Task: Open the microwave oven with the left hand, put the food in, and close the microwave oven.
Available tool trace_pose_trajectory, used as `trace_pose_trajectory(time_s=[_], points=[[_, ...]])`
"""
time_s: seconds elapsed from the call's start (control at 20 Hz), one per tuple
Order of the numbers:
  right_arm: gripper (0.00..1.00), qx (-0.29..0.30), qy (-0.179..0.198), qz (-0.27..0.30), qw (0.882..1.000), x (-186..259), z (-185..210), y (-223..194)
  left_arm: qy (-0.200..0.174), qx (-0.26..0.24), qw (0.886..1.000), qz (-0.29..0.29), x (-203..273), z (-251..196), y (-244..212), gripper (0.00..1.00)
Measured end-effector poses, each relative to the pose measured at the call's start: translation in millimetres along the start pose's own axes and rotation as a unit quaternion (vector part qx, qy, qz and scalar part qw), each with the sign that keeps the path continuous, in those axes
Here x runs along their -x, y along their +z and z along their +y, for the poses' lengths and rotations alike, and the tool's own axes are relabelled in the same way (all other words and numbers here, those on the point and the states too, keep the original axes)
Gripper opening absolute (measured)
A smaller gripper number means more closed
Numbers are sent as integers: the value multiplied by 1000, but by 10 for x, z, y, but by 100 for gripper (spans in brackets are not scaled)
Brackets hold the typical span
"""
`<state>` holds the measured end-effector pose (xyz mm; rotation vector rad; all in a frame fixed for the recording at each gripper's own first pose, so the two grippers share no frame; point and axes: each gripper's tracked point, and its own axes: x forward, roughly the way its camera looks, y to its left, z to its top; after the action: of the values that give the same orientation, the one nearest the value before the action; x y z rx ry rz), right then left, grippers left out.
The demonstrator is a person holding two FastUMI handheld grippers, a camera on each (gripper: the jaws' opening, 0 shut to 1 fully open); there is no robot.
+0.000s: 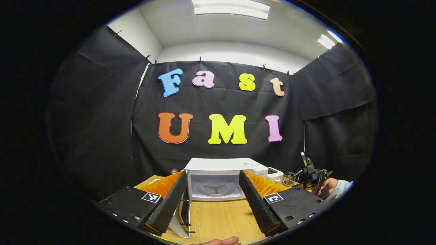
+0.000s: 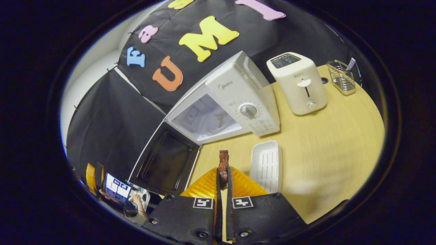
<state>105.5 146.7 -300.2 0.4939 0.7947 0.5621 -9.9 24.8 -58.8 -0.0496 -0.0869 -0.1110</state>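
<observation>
- The microwave oven (image 2: 238, 98) stands at the back of the wooden desk (image 2: 327, 149), against the black cloth wall.
- Its door (image 2: 167, 160) hangs swung fully open to the side, so the white cavity shows, with the turntable ring (image 1: 214, 188) bare on its floor.
- The left gripper (image 1: 213, 197) hangs in front of the open cavity with its fingers (image 1: 253, 200) spread wide apart and nothing between them.
- The right gripper (image 2: 223, 177) has its fingers pressed nearly together, pinching the food (image 2: 223, 163), a thin dark reddish-brown piece that sticks out past the fingertips.
- That food hangs above the desk, just before the microwave's front lower edge and outside the cavity.
- A white tray (image 2: 267, 165) lies on the desk just beside the right gripper, in front of the microwave's control panel with its dial (image 2: 248, 110).
- A white toaster (image 2: 298, 81) stands beside the microwave toward the desk's back edge, and a wire basket (image 2: 340, 76) sits near the back corner beyond it.
- In the left gripper view, a hand (image 1: 328, 187) holds the other gripper at the desk's right side.
</observation>
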Motion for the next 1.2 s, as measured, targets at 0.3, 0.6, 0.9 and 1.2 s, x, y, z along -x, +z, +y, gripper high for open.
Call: trace_pose_trajectory(time_s=[0.3, 0.6, 0.9, 1.2], points=[[7, 24, -5, -106, 994, -721, 439, 202, 28, 10, 1000, -4, 85, 380, -12, 93], [7, 94, -48, -179, 978, -1380, 812, 332, 39, 18, 999, 14, 130, 590, -150, 94], [7, 212, -153, -210, 942, -2063, 847, 353, 46, 18, 998, 31, 160, 748, -301, 93], [7, 221, -147, -244, 933, -2571, 918, 645, 40, 22, 998, 35, 147, 794, -305, 94]])
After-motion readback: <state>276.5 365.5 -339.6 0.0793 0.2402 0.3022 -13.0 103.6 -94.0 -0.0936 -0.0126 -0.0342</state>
